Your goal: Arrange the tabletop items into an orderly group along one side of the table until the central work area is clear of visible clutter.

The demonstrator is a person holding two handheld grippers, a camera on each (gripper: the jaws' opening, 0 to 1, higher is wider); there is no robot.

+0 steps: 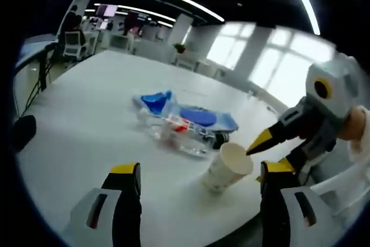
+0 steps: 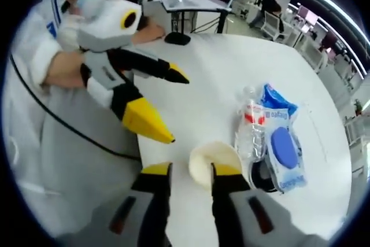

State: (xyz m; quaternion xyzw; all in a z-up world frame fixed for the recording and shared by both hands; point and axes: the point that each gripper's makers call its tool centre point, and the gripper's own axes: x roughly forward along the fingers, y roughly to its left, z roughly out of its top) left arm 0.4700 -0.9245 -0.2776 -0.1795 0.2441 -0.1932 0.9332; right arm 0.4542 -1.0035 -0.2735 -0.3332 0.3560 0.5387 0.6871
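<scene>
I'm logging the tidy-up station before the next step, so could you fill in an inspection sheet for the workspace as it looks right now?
Surface: white tabletop, bare around the items.
Job's things: white paper cup, tilted; clear plastic bottle with red label lying down; blue-and-white flat packet beside the bottle; a small dark round object partly hidden under the packet.
Clutter: nothing seen beyond those.
Grippers: right tool has its jaws on either side of the cup's rim; left tool open, clear of the cup.
Cables: black cable running along the table edge near the person's sleeve.
Surroundings: open office with desks, chairs, ceiling light strips, bright windows.
</scene>
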